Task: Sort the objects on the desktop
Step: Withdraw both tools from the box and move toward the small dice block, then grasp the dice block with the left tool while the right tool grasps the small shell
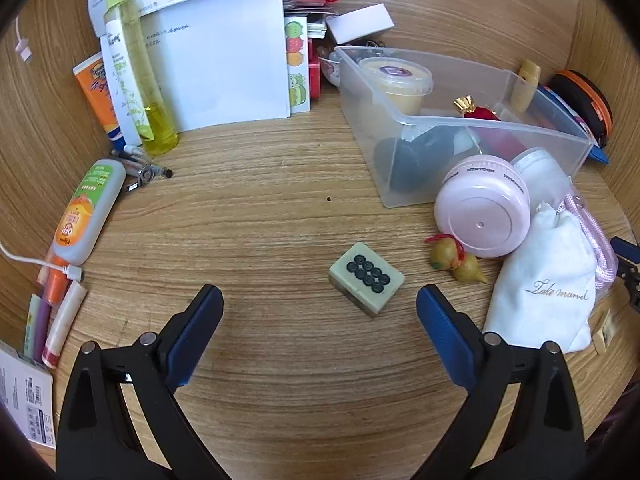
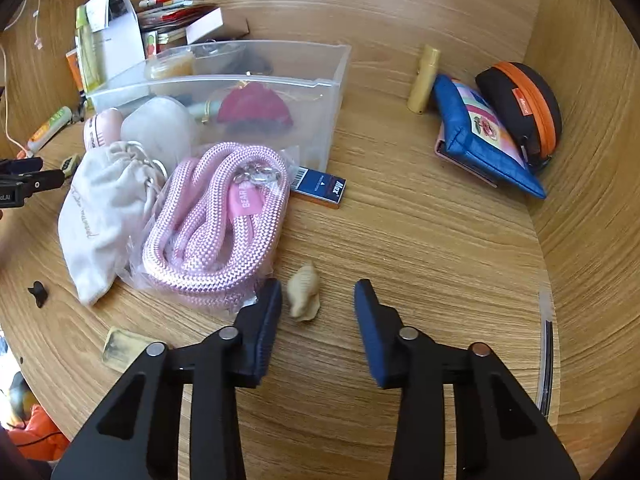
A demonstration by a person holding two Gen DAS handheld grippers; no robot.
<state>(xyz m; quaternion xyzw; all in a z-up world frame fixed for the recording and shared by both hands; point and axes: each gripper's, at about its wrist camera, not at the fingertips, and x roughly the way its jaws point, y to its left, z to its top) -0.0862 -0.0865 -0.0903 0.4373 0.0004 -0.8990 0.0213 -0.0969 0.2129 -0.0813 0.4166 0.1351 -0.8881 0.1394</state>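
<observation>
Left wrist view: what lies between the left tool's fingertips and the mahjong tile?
Only bare wooden desk. In the left wrist view, nothing lies between the open left tool and the mahjong tile, which sits just beyond its fingertips, nearer the right finger.

Left gripper (image 1: 320,300) and right gripper (image 2: 316,294) fingers apart.

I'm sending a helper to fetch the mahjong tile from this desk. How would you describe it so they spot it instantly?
Find the clear plastic bin on the wooden desk. In front of it, on bare wood left of the pink round case, lies the mahjong tile. It is the only small pale block, with dark circles on its top face.
</observation>
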